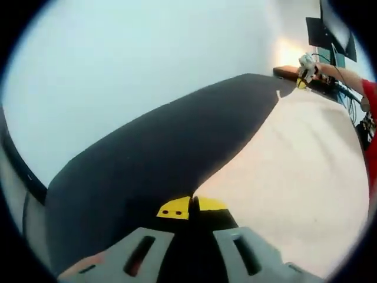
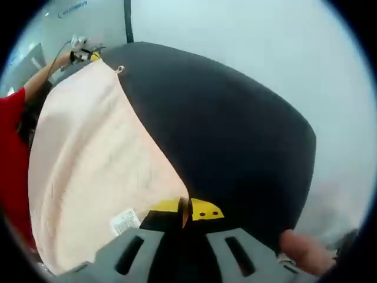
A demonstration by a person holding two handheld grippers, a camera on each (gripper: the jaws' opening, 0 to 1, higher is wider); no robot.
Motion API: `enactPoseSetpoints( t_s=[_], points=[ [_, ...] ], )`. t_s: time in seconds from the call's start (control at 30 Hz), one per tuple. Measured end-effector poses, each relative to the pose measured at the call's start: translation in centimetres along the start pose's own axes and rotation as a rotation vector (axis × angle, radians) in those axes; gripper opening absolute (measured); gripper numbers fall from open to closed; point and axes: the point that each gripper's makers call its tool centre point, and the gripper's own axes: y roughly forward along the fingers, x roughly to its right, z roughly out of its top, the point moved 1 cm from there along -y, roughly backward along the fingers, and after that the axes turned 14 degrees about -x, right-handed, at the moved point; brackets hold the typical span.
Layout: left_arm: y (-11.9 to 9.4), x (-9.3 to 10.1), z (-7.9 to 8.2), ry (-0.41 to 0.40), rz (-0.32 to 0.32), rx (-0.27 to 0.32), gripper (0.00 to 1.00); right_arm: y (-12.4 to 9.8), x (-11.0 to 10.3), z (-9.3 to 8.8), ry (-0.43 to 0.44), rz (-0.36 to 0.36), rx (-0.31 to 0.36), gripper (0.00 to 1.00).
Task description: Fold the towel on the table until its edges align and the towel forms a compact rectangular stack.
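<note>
Step in hand: first fold, towel [image 1: 294,177] spread flat on dark tabletop [image 1: 153,159], each corner of one edge pinched.

Left claw [image 1: 192,207]: jaws closed on towel corner. Right claw [image 2: 185,212]: jaws closed on opposite corner, beside white label [image 2: 125,221].

Next, judged: lift both corners together, carry across to far edge, keep edges level.

Left gripper view: monitors [image 1: 330,29] beyond tabletop. Right gripper view: label, hanging loop [image 2: 119,69] at far corner.

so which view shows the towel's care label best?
The right gripper view: the white label lies on the towel beside the right gripper, print facing the camera. The left gripper view shows the towel's plain surface and the left gripper clamping its corner.
</note>
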Motion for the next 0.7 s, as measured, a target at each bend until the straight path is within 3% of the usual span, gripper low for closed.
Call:
enactPoseSetpoints(
  t_s=[0.03, 0.07, 0.1, 0.17, 0.23, 0.3, 0.33, 0.37, 0.43, 0.47, 0.53, 0.6, 0.7],
  points=[
    [0.0, -0.9, -0.2, -0.007, 0.036, -0.008, 0.00, -0.1, 0.1, 0.0, 0.007, -0.003, 0.006, 0.00],
    [-0.1, -0.9, 0.0, -0.024, 0.032, -0.001, 0.00, -0.2, 0.3, 0.0, 0.003, -0.018, 0.010, 0.00],
    [-0.2, -0.6, 0.3, -0.061, 0.001, 0.028, 0.00, -0.3, 0.7, 0.1, -0.002, -0.026, 0.012, 0.00],
    [-0.3, 0.8, 0.6, -0.055, -0.084, 0.052, 0.00, -0.7, 1.0, 0.5, 0.004, -0.054, 0.032, 0.00],
    [0.1, 1.3, -0.3, -0.020, -0.079, 0.005, 0.00, -1.2, 2.0, 1.1, 0.008, -0.118, 0.060, 0.00],
    [0.6, 2.7, -1.0, -0.026, -0.122, -0.032, 0.02, -1.3, 2.4, 1.2, 0.014, -0.121, 0.063, 0.00],
    [0.8, 2.5, -1.1, -0.041, -0.117, -0.035, 0.09, -1.4, 3.2, 1.1, 0.024, -0.155, 0.054, 0.00],
    [0.8, 3.0, -1.2, -0.098, -0.158, -0.042, 0.12, -1.4, 3.7, 1.1, 0.035, -0.184, 0.048, 0.00],
    [0.5, 3.8, -1.0, -0.152, -0.216, -0.025, 0.15, -1.1, 3.2, 1.2, 0.051, -0.156, 0.062, 0.00],
    [0.5, 3.5, -0.8, -0.175, -0.214, -0.018, 0.19, -0.9, 3.0, 1.0, 0.049, -0.163, 0.059, 0.00],
    [0.8, 3.9, -1.4, -0.210, -0.259, -0.059, 0.23, -0.6, 3.1, 0.6, 0.007, -0.190, 0.039, 0.02],
    [1.2, 3.3, -1.2, -0.204, -0.237, -0.056, 0.21, -0.4, 2.5, 0.6, 0.020, -0.186, 0.041, 0.03],
    [1.3, 2.8, -1.0, -0.268, -0.230, -0.077, 0.19, -0.3, 2.7, 0.6, 0.029, -0.191, 0.040, 0.04]
  ],
)
